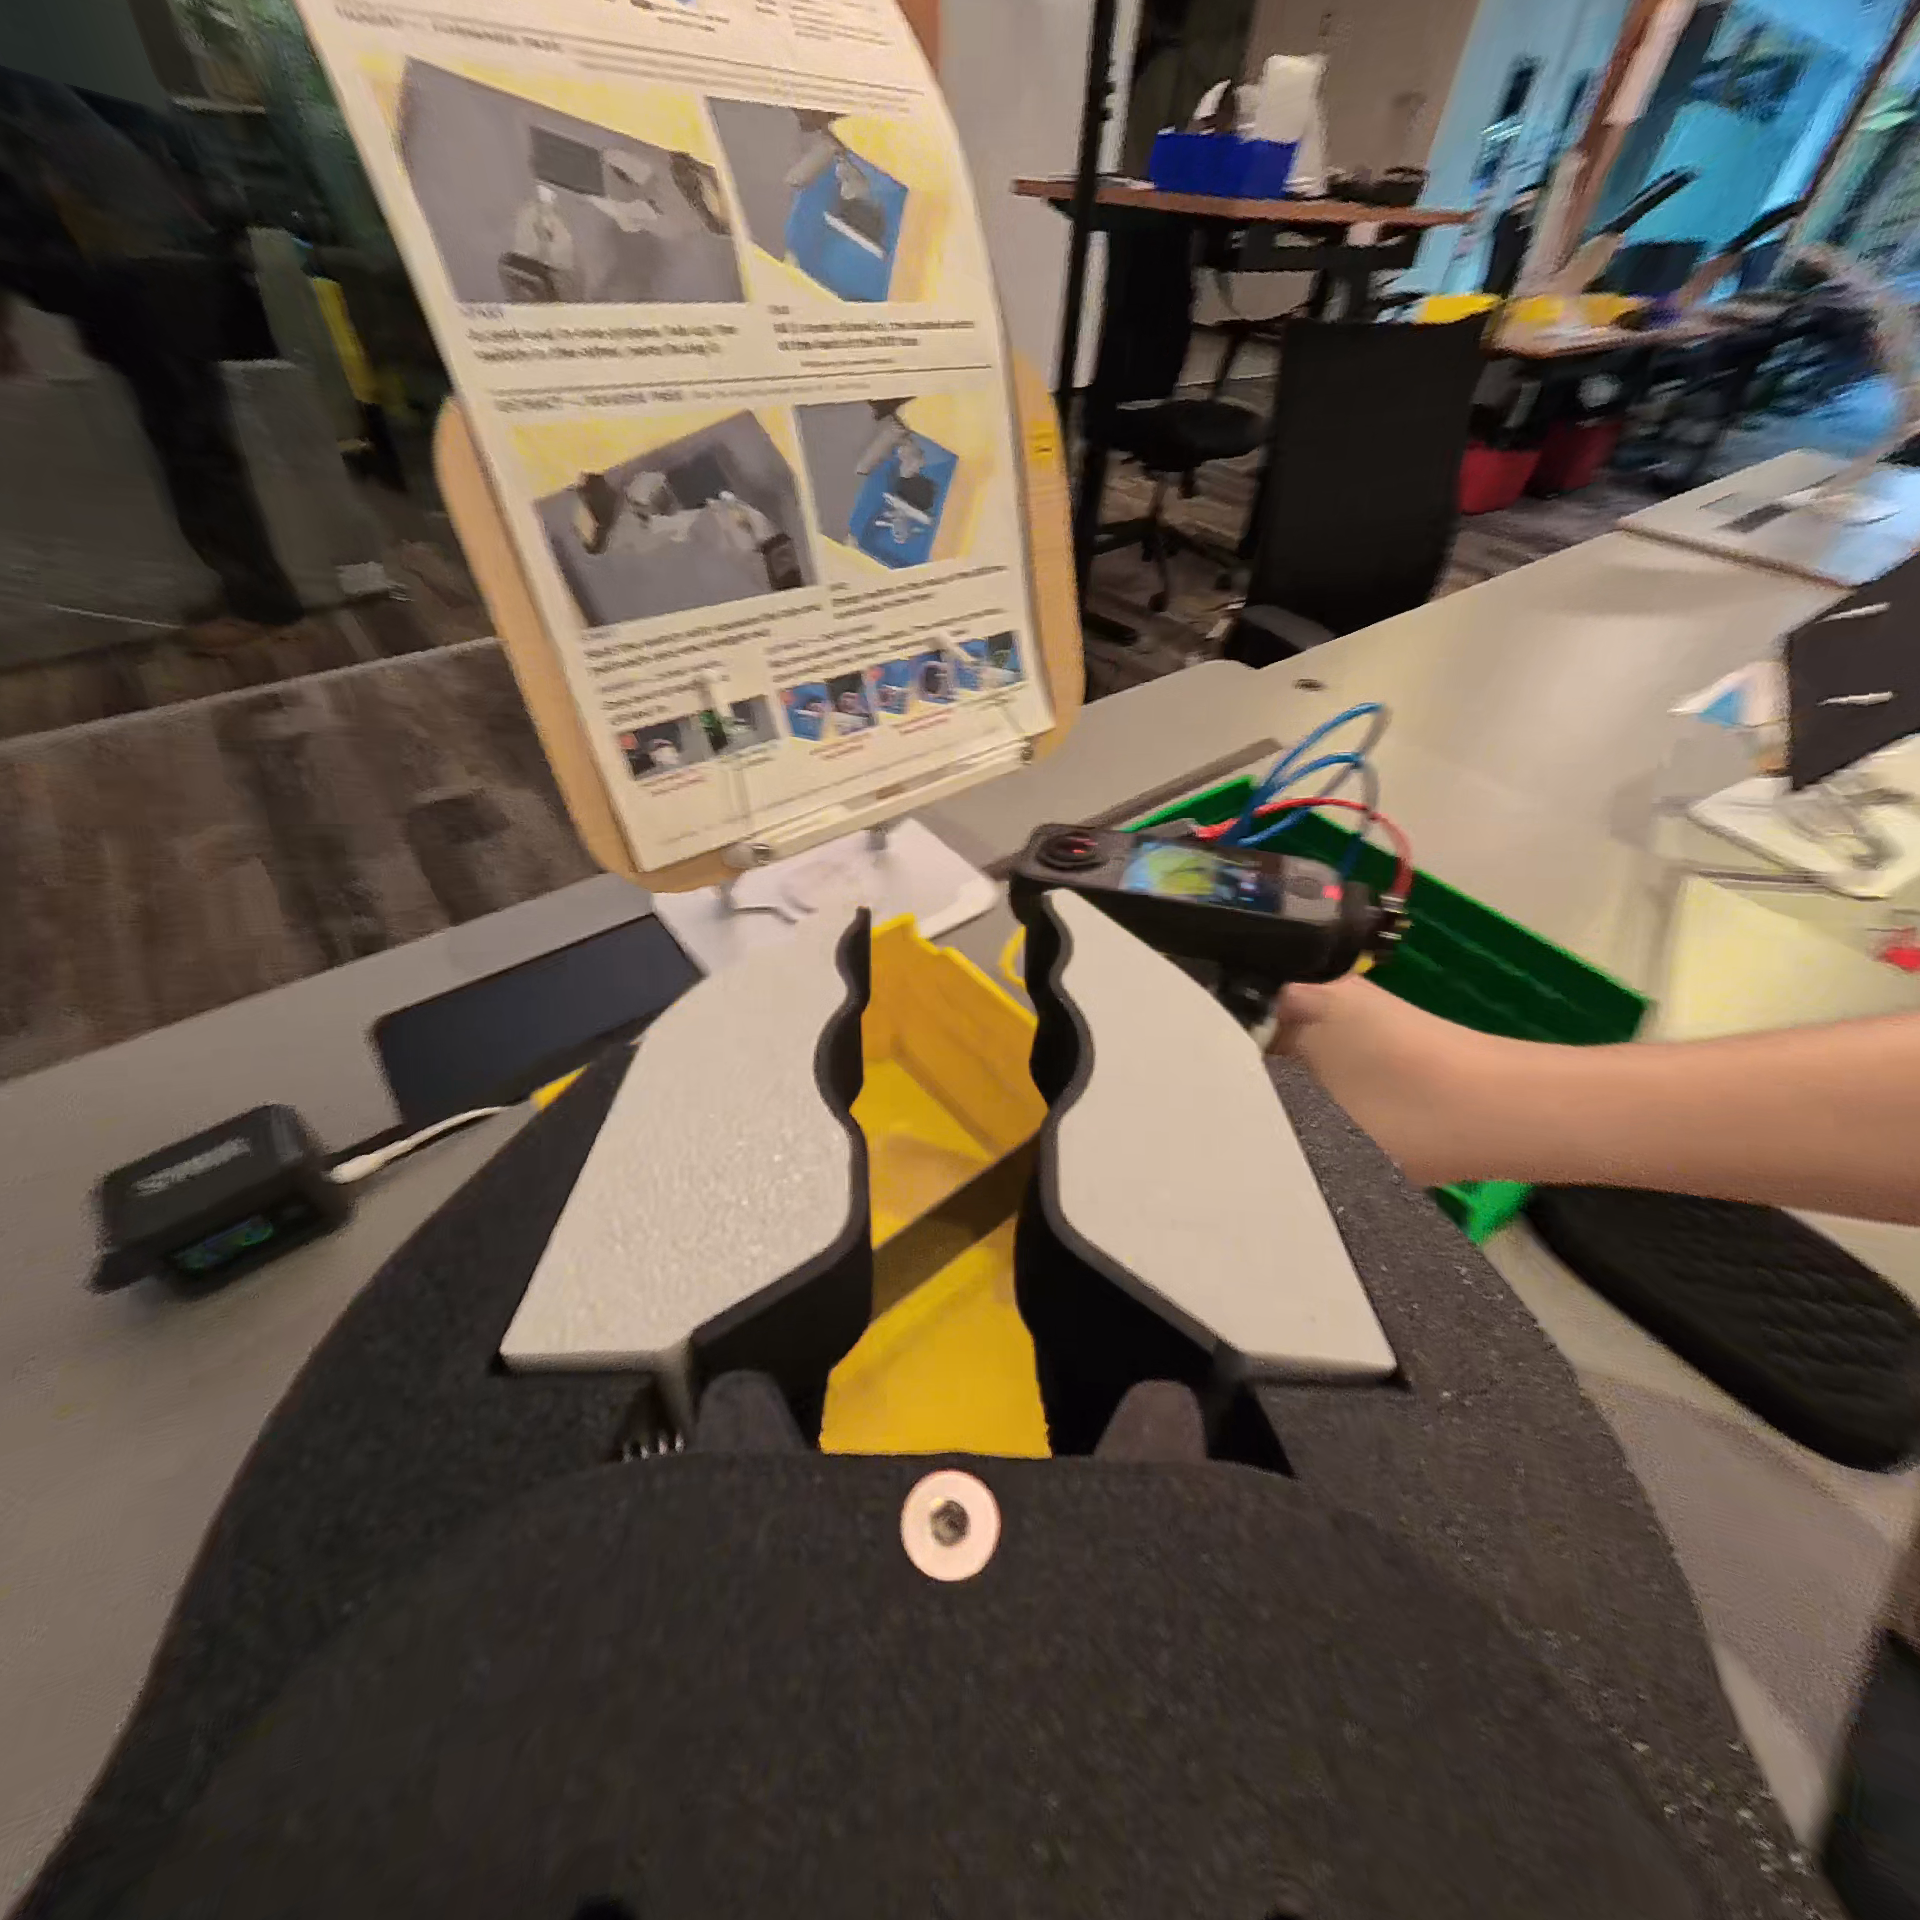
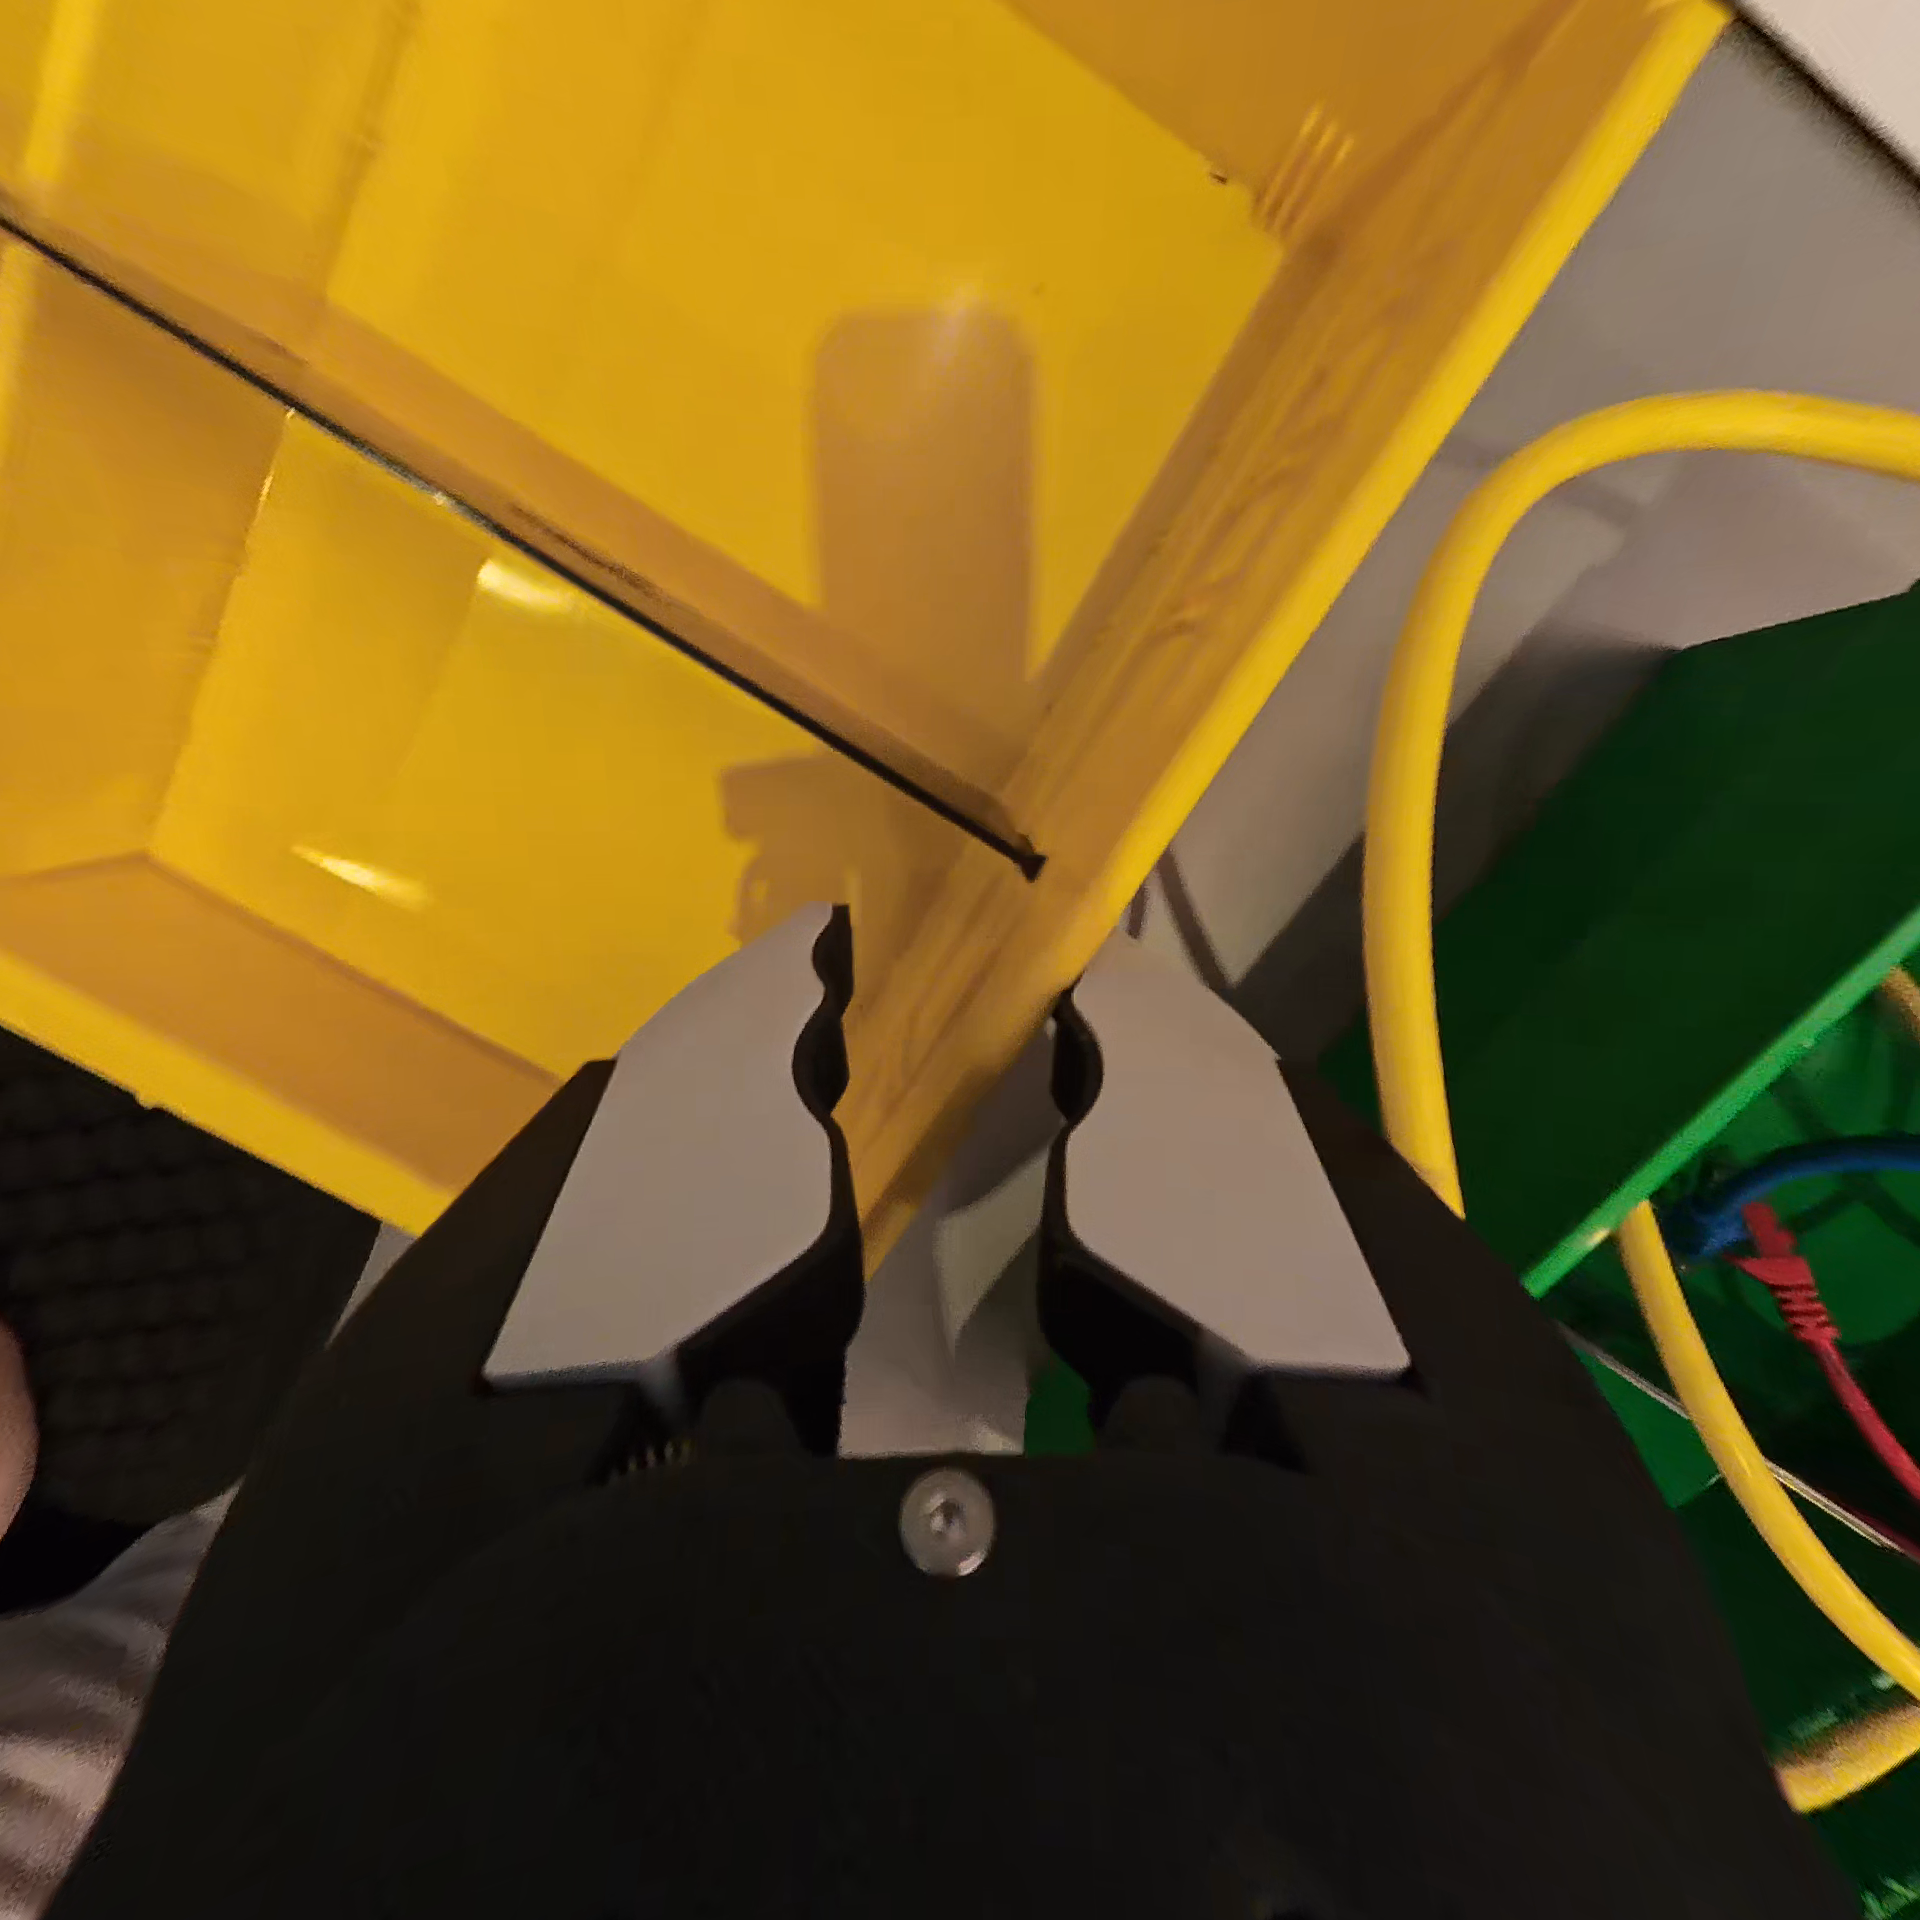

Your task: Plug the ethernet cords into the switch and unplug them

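Observation:
My left gripper (image 1: pixel 948 935) is open and empty, held above a yellow bin (image 1: pixel 935 1122). My right gripper (image 2: pixel 951 961) is open and empty. Its jaws straddle the side wall of the yellow bin (image 2: pixel 727 312), one finger over the inside and one over the outside. A yellow ethernet cord (image 2: pixel 1403 831) loops on the table beside that bin and runs into a green bin (image 2: pixel 1714 883). A blue plug (image 2: pixel 1704 1216) and a red plug (image 2: pixel 1792 1288) lie in the green bin. In the left wrist view, blue cords (image 1: pixel 1320 748) and a red cord (image 1: pixel 1340 808) arch above the green bin (image 1: pixel 1486 966).
A hand (image 1: pixel 1340 1049) holds the right gripper's camera body (image 1: pixel 1205 883). A black divider (image 2: pixel 623 582) crosses the yellow bin. A small black box (image 1: pixel 208 1195) with a white cable and a dark flat pad (image 1: pixel 530 1018) lie at left. An instruction sheet on a stand (image 1: pixel 727 416) stands behind. One gripper's finger ends stand about 30 centimeters off the other's. The blue plug (image 2: pixel 1704 1216) lies around 20 centimeters away from my right fingertips.

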A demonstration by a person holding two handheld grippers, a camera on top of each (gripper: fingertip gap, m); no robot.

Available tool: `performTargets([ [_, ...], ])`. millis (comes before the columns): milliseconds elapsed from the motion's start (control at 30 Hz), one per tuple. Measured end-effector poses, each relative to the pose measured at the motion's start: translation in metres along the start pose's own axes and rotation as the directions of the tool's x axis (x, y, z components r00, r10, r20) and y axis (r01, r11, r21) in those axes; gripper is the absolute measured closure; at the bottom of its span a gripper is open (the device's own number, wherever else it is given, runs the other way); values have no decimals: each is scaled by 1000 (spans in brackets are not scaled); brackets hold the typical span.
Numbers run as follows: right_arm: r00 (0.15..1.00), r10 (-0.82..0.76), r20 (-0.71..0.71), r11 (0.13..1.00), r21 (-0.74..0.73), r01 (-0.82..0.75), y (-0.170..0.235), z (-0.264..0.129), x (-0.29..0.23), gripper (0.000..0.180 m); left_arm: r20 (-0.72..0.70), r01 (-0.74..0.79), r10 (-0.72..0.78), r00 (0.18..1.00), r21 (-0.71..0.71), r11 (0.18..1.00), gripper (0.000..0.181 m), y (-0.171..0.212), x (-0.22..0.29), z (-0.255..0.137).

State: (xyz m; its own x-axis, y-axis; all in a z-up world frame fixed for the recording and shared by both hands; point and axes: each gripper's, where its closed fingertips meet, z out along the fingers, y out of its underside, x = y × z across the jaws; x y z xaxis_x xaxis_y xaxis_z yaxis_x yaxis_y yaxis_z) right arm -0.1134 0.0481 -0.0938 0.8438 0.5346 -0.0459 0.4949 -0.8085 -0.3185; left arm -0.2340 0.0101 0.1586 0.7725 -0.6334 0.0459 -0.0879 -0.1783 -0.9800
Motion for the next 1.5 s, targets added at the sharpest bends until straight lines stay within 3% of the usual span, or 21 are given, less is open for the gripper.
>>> performTargets([
  [200,995,11,-98,999,52,-5,-9,3,7,149,326,-167,165,931,-24,986,139,-1,-31,3],
  [433,993,81,-81,993,97,-73,6,-14,0,156,347,-186,180,920,-14,982,138,-4,-30,4],
  [567,993,109,-35,994,-11,-109,23,-5,-8,155,341,-188,187,921,-29,982,138,-1,-29,5],
  [733,995,89,-36,995,-52,-91,15,15,-3,161,317,-189,191,929,-40,981,138,2,-25,6],
  [967,965,246,93,963,-139,-232,9,23,-11,172,281,-178,185,942,-50,983,138,4,-18,4],
  [1167,952,254,172,962,-143,-231,-12,21,-34,171,63,-133,129,990,66,989,138,-12,39,-2],
  [1333,918,245,312,969,-111,-220,-40,-1,-60,172,60,-187,181,982,129,974,141,-25,66,-29],
  [1500,906,171,388,985,-45,-166,-72,-64,-74,172,-127,-44,96,987,358,933,144,-54,104,-84],
])
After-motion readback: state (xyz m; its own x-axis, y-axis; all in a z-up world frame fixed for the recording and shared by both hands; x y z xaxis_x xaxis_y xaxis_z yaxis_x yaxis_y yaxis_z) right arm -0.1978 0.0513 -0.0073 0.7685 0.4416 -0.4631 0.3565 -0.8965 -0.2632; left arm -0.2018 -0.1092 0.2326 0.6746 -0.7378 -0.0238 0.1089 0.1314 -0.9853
